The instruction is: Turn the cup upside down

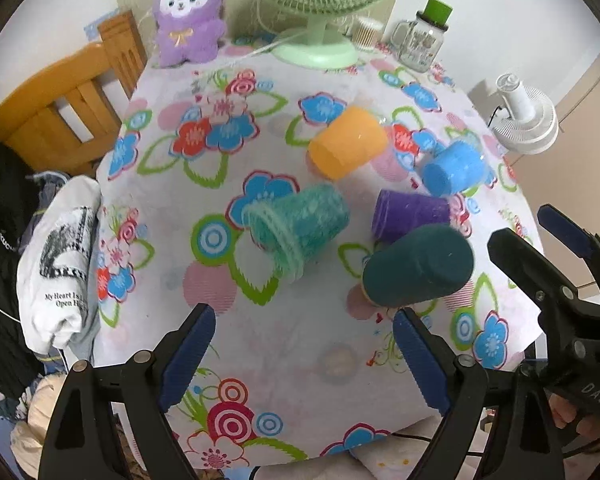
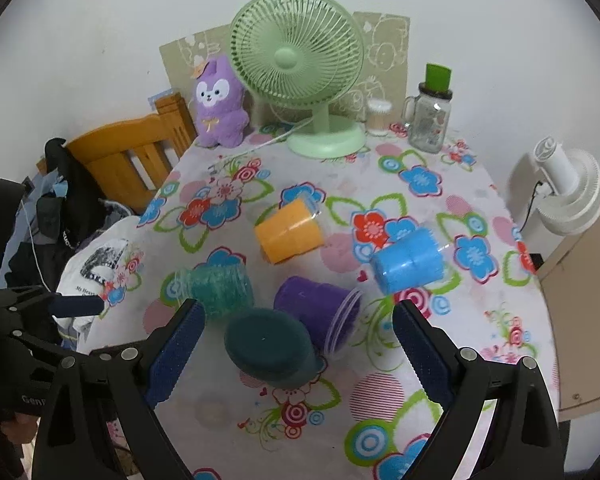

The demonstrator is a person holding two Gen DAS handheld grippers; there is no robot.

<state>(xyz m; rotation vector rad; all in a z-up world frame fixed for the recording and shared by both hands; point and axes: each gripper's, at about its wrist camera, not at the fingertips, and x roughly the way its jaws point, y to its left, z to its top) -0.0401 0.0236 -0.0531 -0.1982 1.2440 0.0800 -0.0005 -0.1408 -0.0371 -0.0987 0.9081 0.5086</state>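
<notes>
Both hand-held grippers (image 1: pixel 304 354) (image 2: pixel 296 350) gape wide, holding nothing.

Both wrist views look down across the table (image 1: pixel 300 380), sharing it

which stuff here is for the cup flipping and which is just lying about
For the job: dark teal cup, purple cup, light teal cup, orange cup, blue cup, left gripper, right gripper.

Lying about: green fan, purple plush, glass jar, white fan.
</notes>
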